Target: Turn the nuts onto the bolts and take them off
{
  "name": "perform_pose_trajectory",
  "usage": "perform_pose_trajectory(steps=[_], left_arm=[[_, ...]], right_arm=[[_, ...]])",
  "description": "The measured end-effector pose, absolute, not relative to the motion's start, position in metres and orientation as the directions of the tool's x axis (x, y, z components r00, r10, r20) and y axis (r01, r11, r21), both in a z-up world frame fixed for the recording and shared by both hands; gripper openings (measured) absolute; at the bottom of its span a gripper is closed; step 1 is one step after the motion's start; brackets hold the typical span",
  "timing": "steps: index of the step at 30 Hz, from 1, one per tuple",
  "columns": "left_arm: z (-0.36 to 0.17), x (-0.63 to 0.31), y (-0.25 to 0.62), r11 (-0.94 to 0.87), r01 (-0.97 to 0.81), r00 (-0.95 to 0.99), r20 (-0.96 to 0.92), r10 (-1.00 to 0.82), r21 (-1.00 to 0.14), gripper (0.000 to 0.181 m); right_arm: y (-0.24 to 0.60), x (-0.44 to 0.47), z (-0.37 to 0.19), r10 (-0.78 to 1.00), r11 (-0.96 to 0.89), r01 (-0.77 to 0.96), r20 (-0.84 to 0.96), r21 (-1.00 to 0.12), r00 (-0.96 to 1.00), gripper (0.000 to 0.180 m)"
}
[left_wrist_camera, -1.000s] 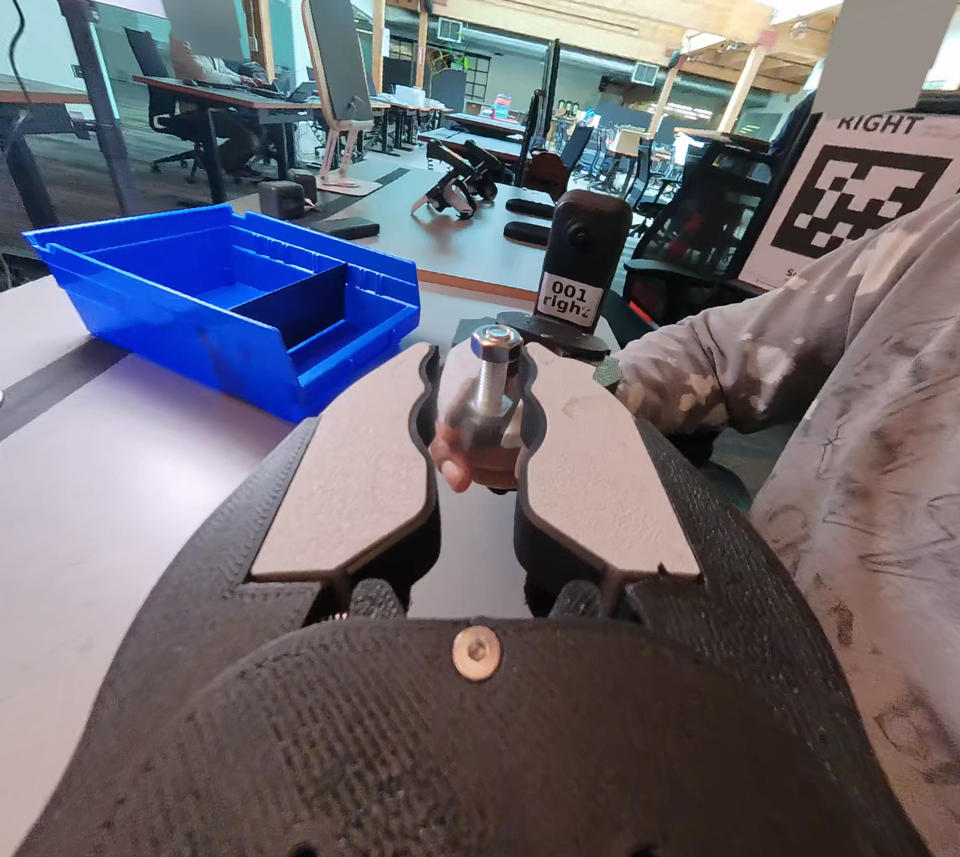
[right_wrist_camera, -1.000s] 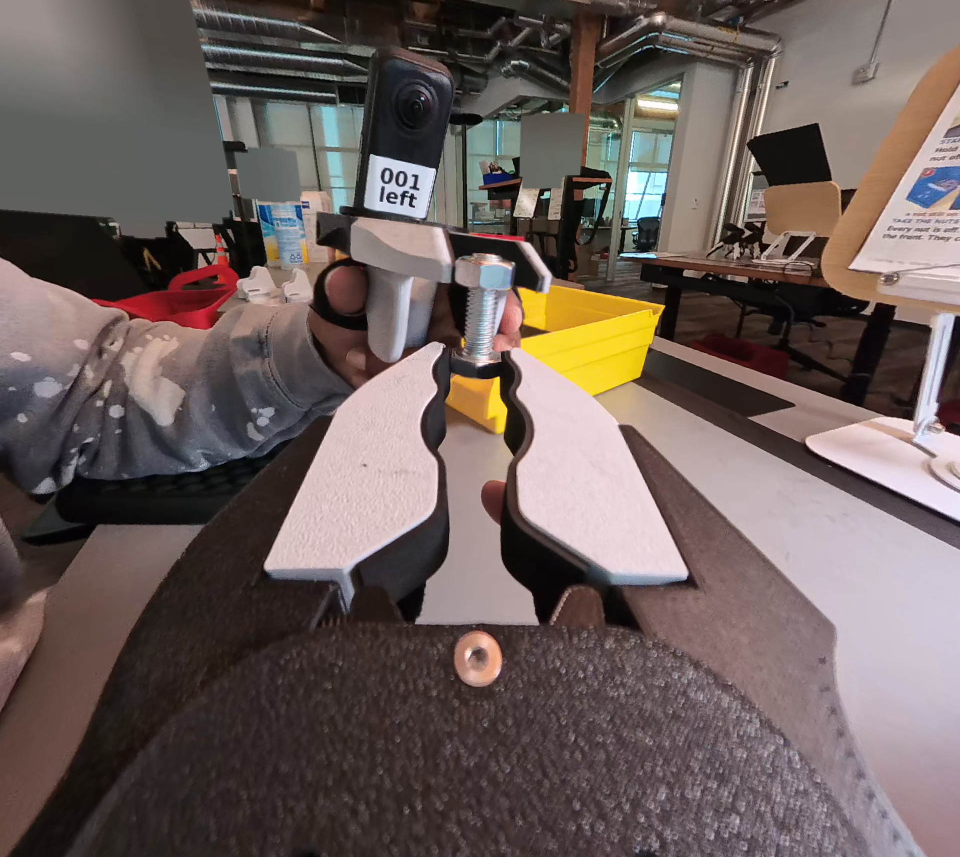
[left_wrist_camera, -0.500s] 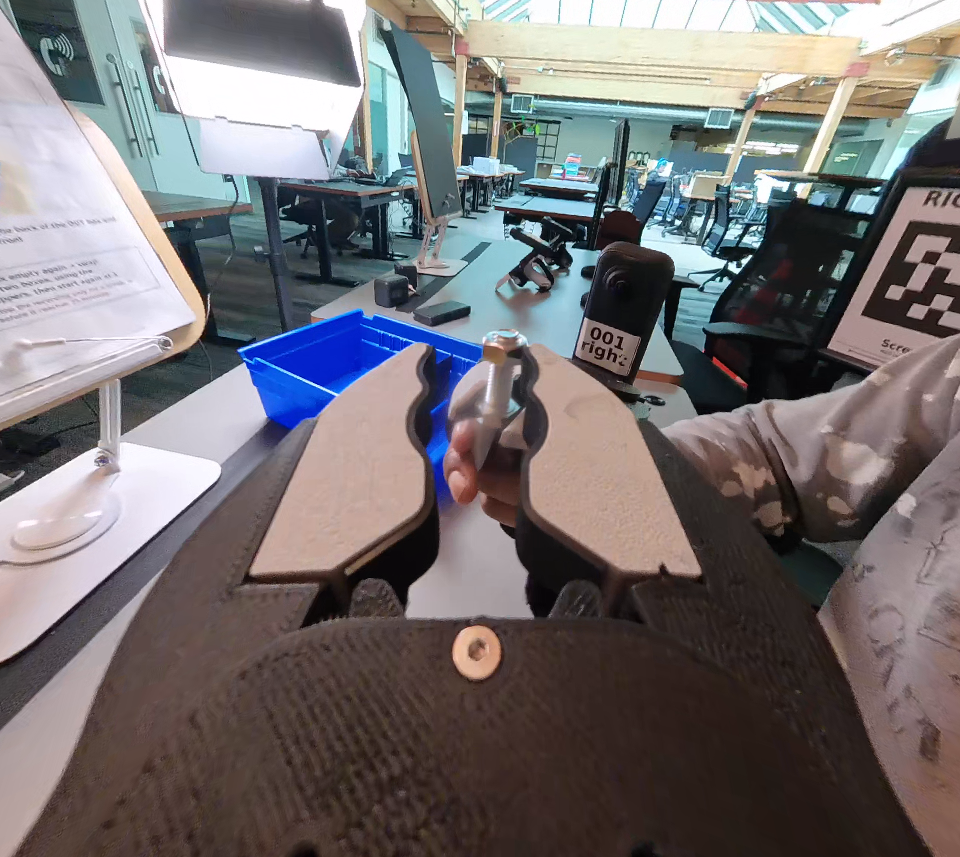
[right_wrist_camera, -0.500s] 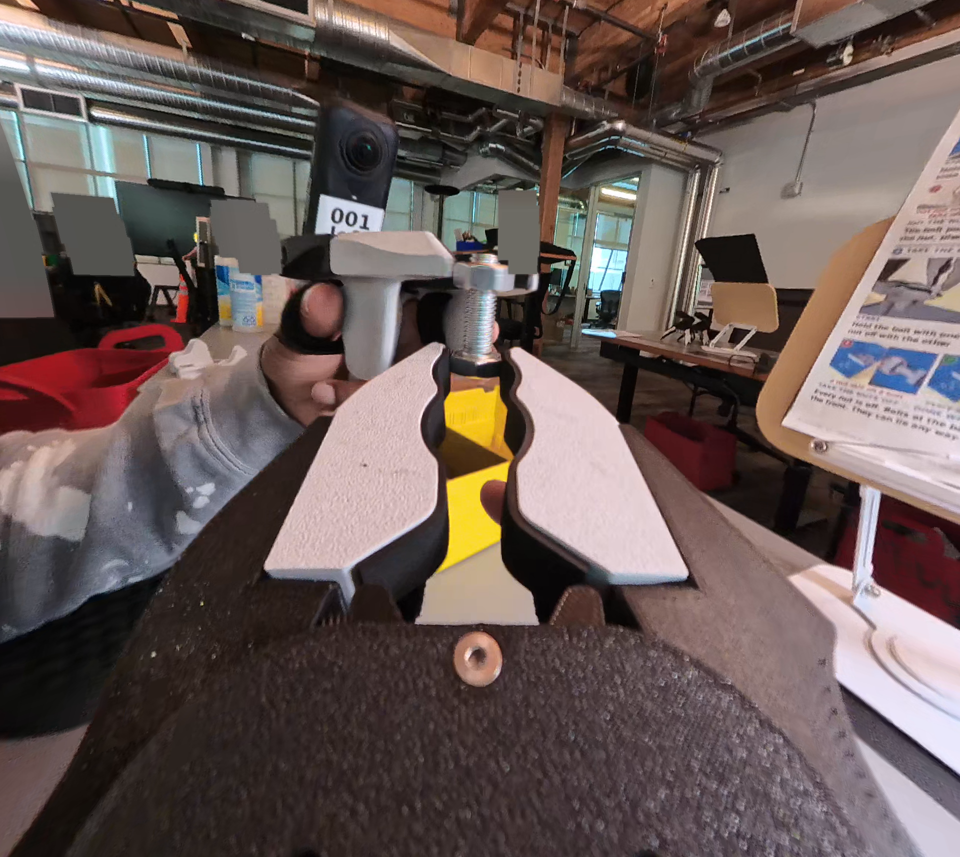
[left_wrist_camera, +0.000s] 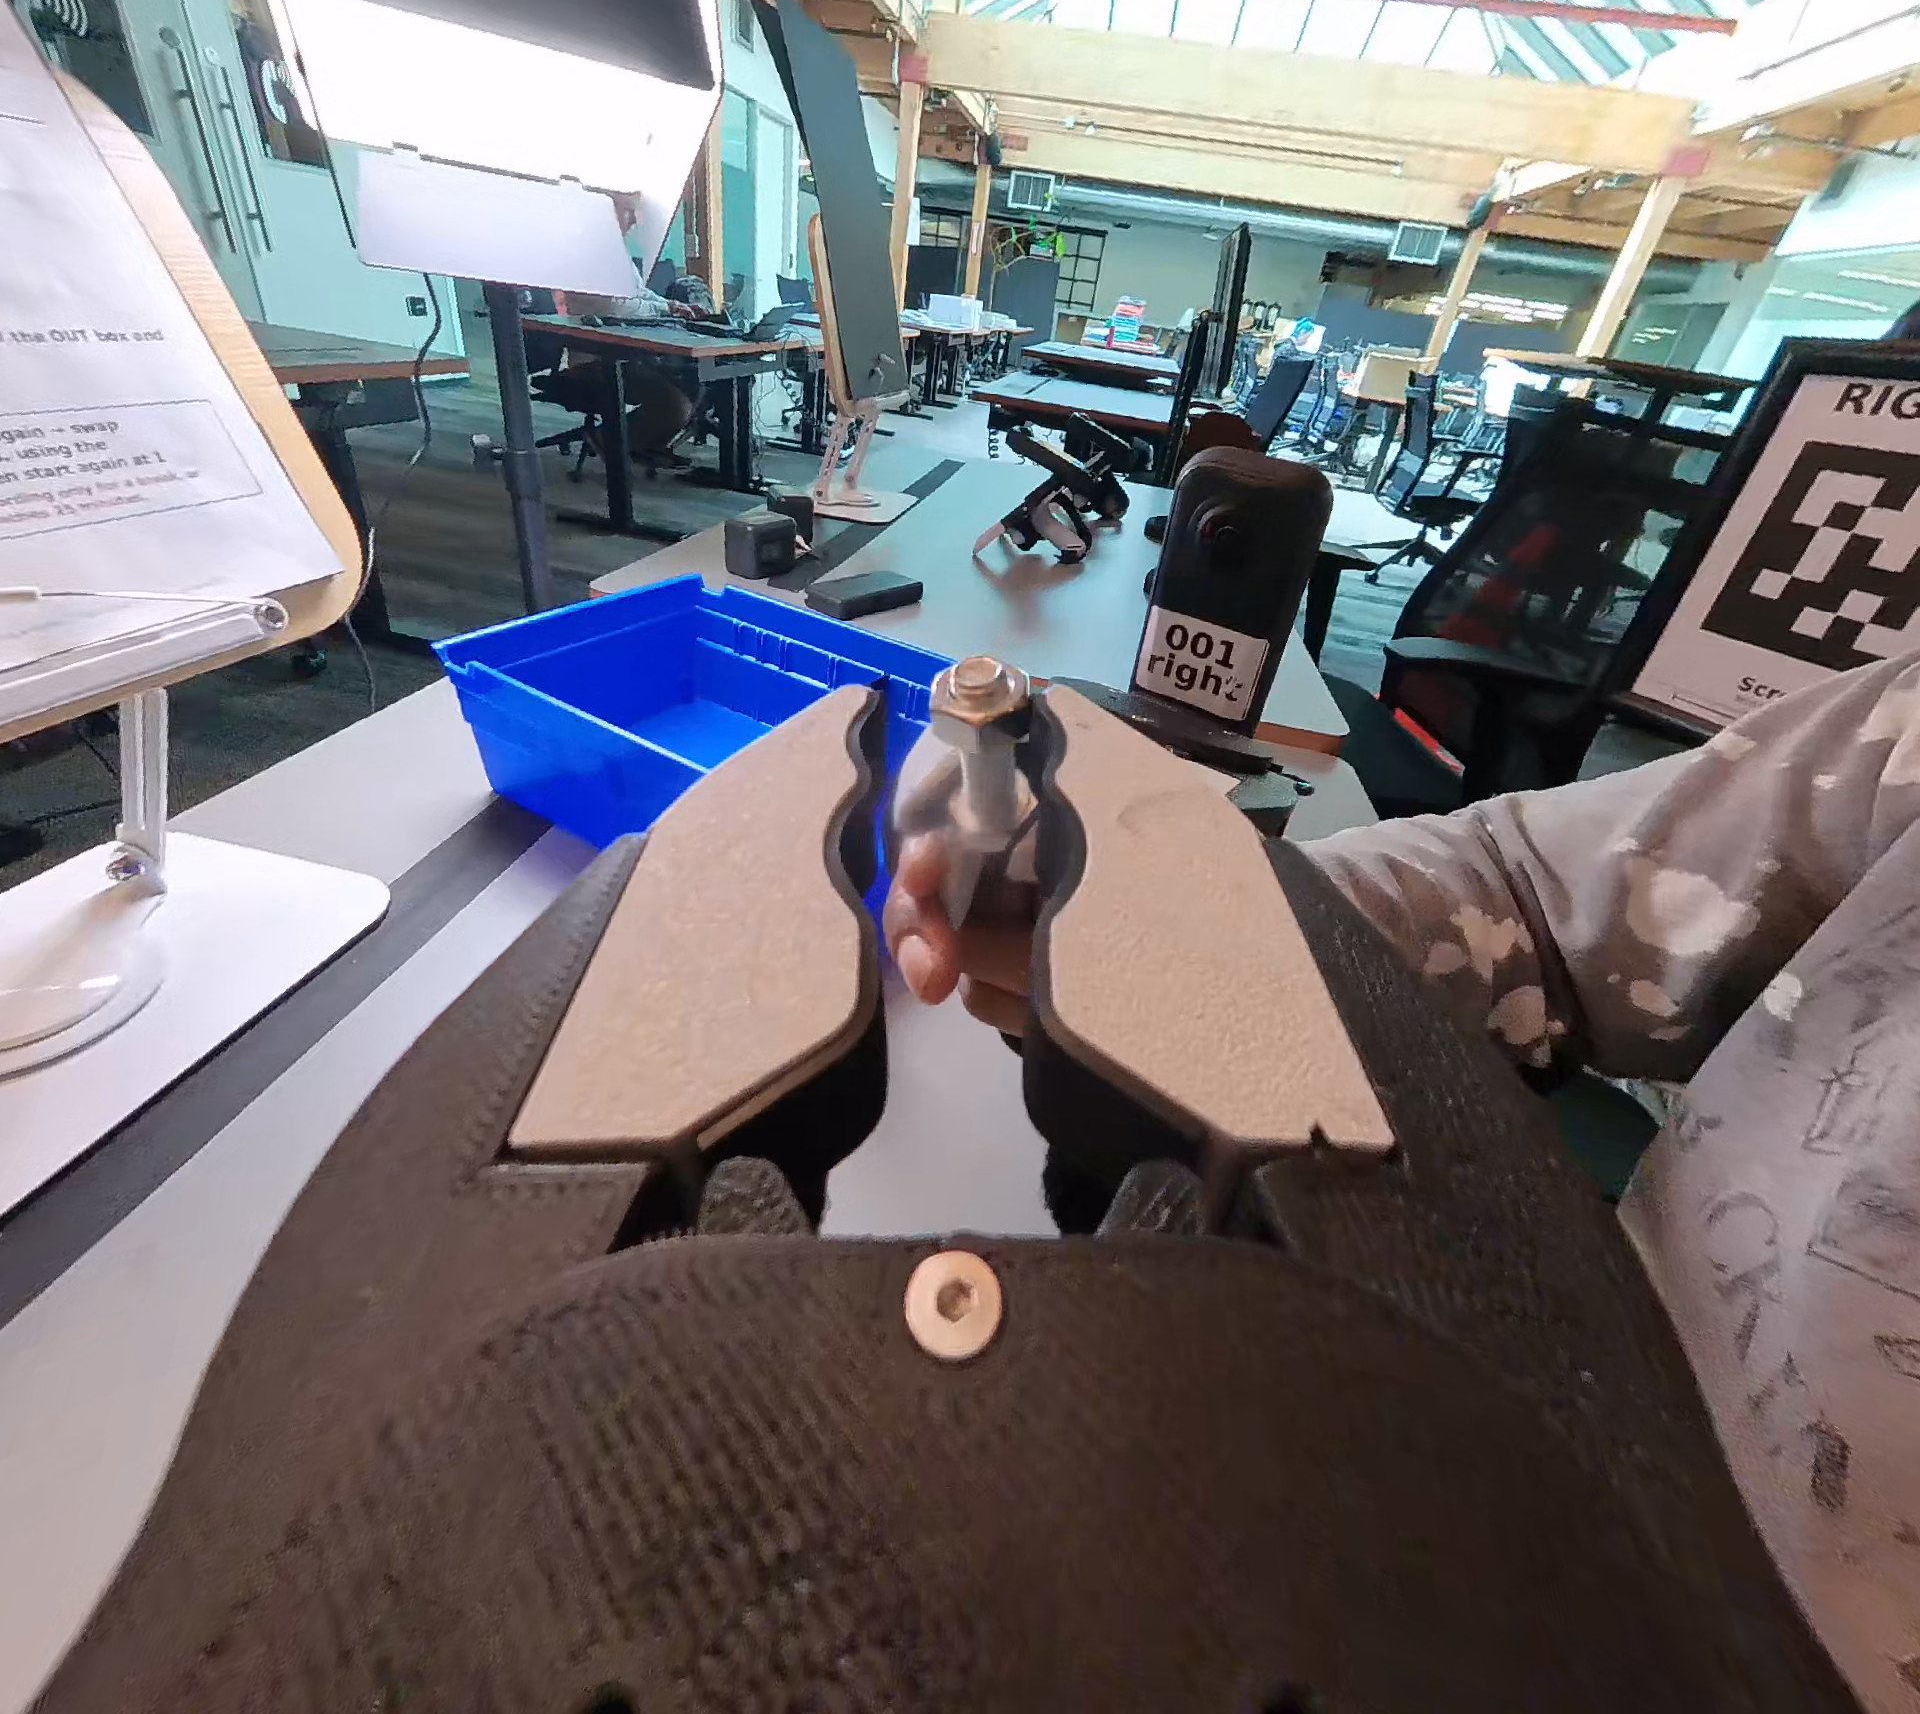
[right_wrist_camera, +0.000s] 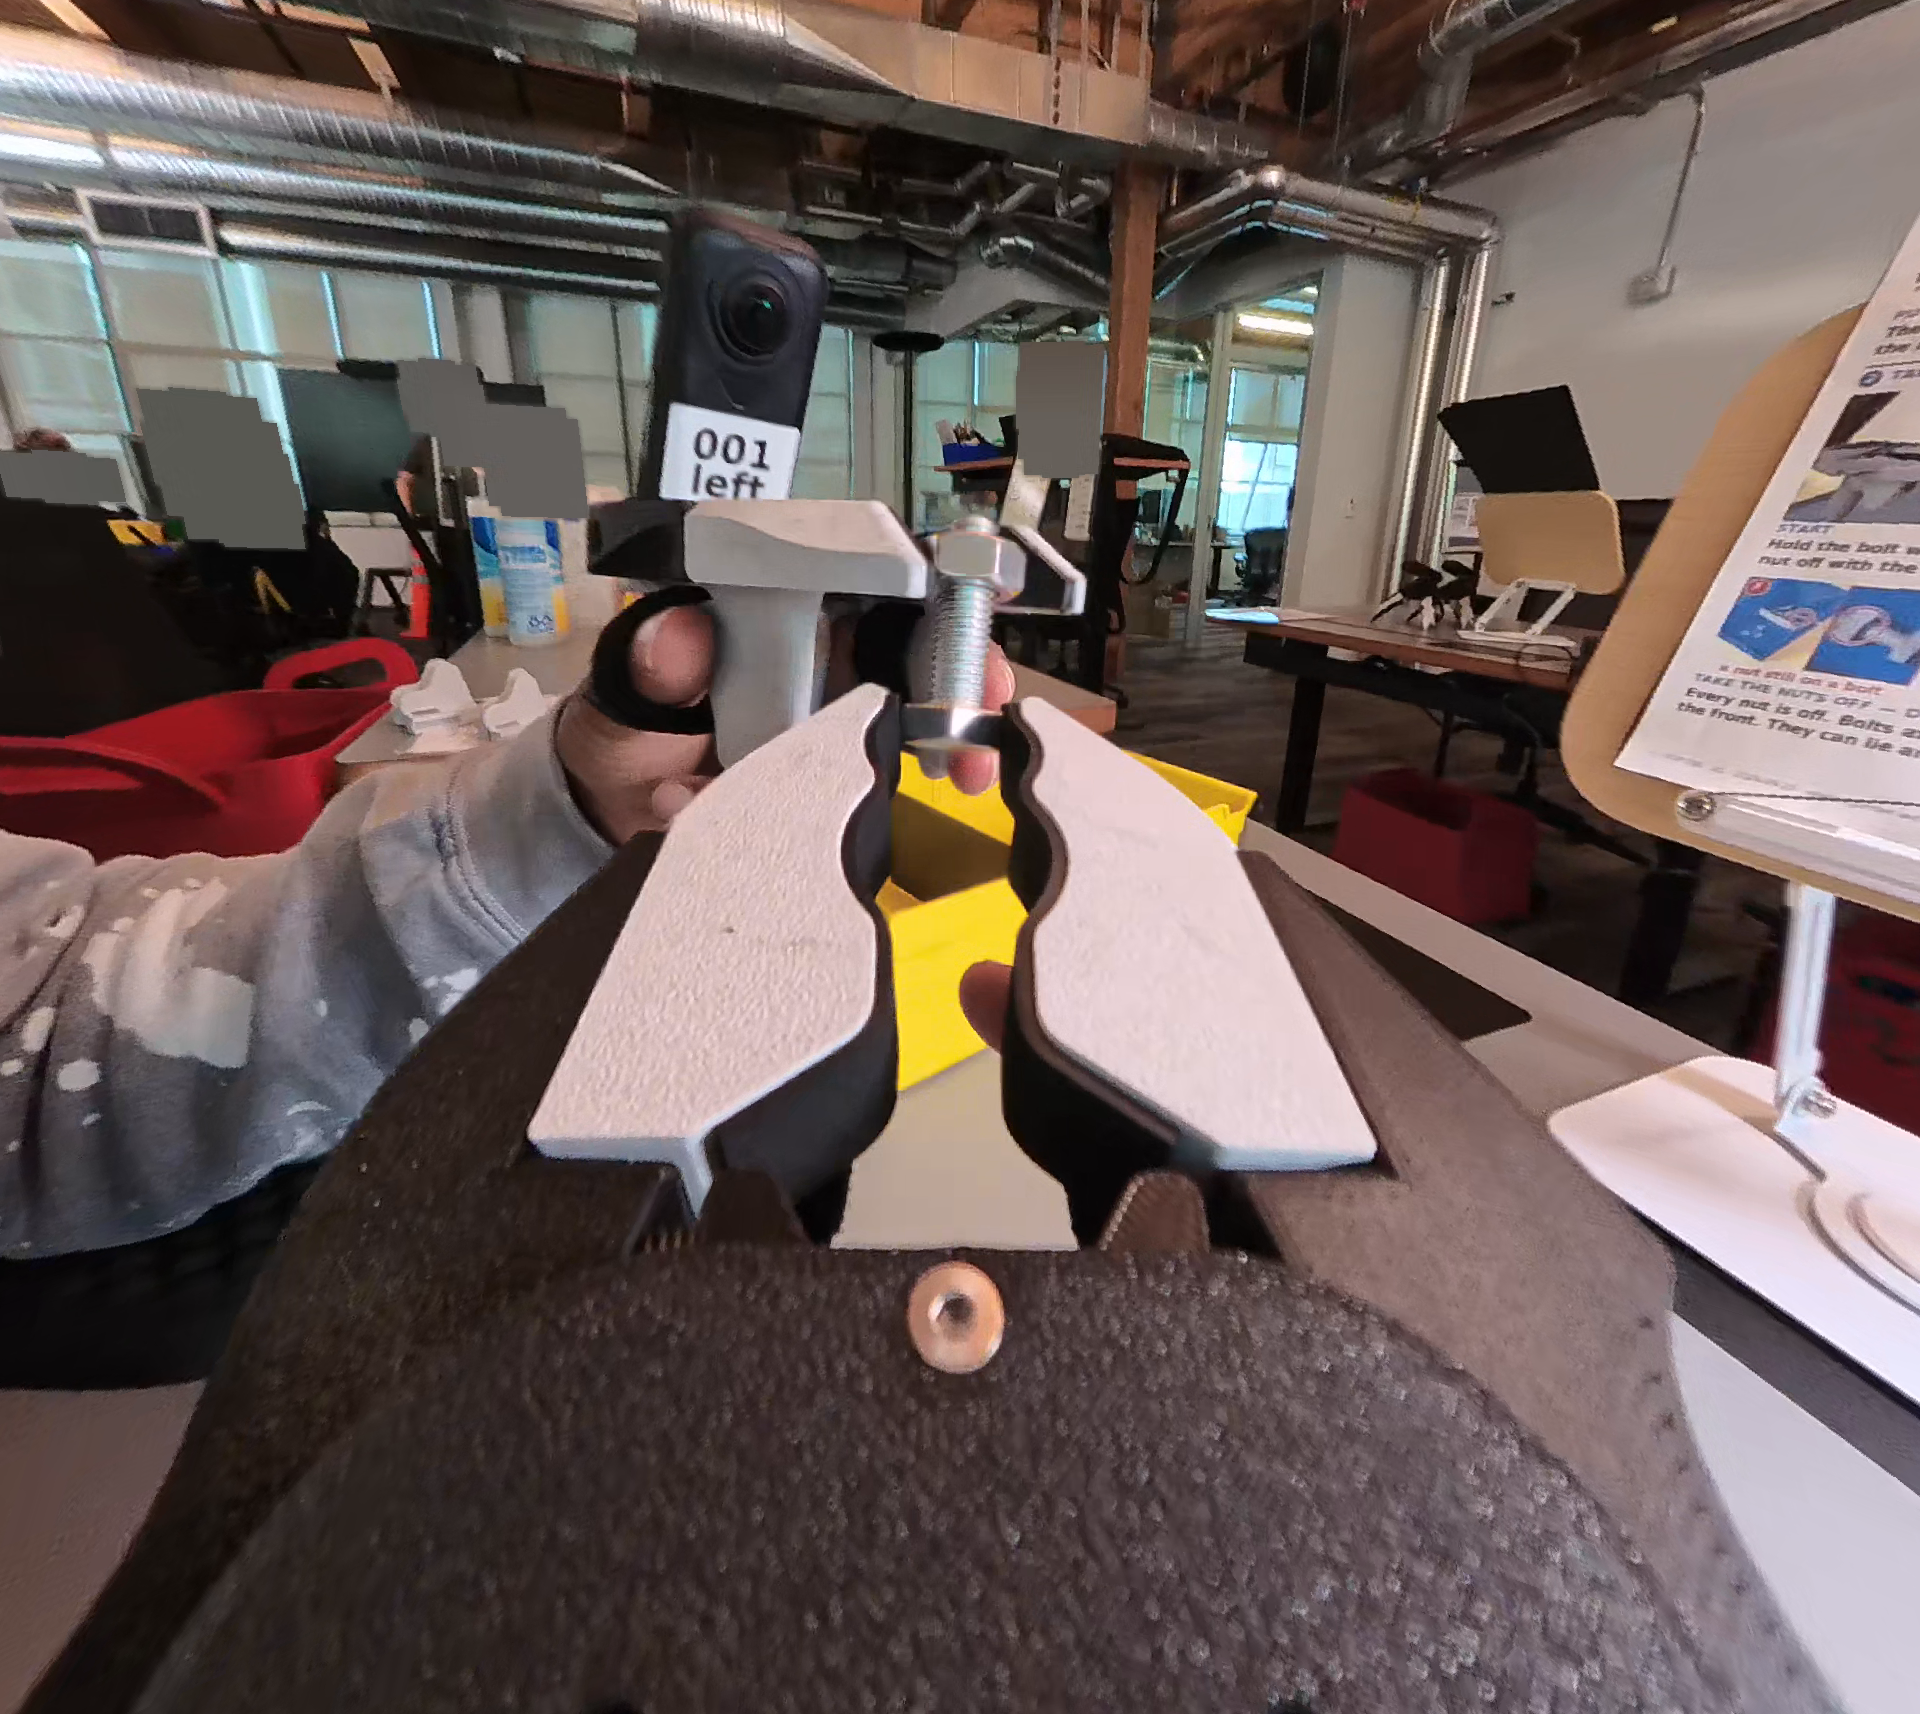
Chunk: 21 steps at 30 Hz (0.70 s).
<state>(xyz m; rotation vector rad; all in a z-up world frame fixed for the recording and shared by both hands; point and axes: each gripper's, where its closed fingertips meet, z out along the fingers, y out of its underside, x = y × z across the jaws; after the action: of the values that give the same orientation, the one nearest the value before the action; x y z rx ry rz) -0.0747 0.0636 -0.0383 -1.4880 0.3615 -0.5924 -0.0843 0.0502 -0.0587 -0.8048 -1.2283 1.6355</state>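
Observation:
A steel bolt [right_wrist_camera: 956, 636] stands upright between my two grippers, above the table. My right gripper [right_wrist_camera: 951, 719] is shut on the bolt's head at the bottom. My left gripper [left_wrist_camera: 961, 708] is shut on the hex nut [left_wrist_camera: 977, 708], which sits at the top end of the thread. The nut also shows in the right wrist view [right_wrist_camera: 971, 558], between the left gripper's grey fingers [right_wrist_camera: 800, 537]. In the left wrist view the bolt's shank [left_wrist_camera: 977, 797] runs down from the nut. The person's hand hides the right gripper's fingers there.
A blue bin [left_wrist_camera: 665, 708] stands on the grey table [left_wrist_camera: 312, 1145] beyond the left gripper. A yellow bin [right_wrist_camera: 945, 926] lies behind the right gripper. A sheet stand [left_wrist_camera: 125, 438] is at the table's far side, also seen in the right wrist view [right_wrist_camera: 1766, 625]. A red basket [right_wrist_camera: 156, 760] is off the table.
The left view has swung round: the blue bin shifted right and the sheet stand came into view. The right view has tilted up. Bolt and nut stay gripped, and the nut stays near the thread's end.

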Motion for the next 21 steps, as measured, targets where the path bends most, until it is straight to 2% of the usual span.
perform_pose_trajectory(steps=[7,13,21], left_arm=[[-0.042,-0.078,0.065,-0.030,0.169,0.808,0.157,-0.567,-0.985,0.019],[-0.052,-0.085,0.069,-0.042,0.109,0.847,0.115,-0.519,-0.993,0.019],[-0.063,-0.086,0.071,-0.031,-0.054,0.880,-0.033,-0.474,-0.998,0.019]], right_arm=[[0.060,-0.080,-0.056,0.917,-0.161,-0.316,-0.023,-0.935,-0.399,0.018],[0.061,-0.092,-0.073,0.943,-0.067,-0.220,0.010,-0.973,-0.333,0.018],[0.059,-0.097,-0.088,0.926,-0.034,-0.104,0.008,-0.994,-0.378,0.018]])
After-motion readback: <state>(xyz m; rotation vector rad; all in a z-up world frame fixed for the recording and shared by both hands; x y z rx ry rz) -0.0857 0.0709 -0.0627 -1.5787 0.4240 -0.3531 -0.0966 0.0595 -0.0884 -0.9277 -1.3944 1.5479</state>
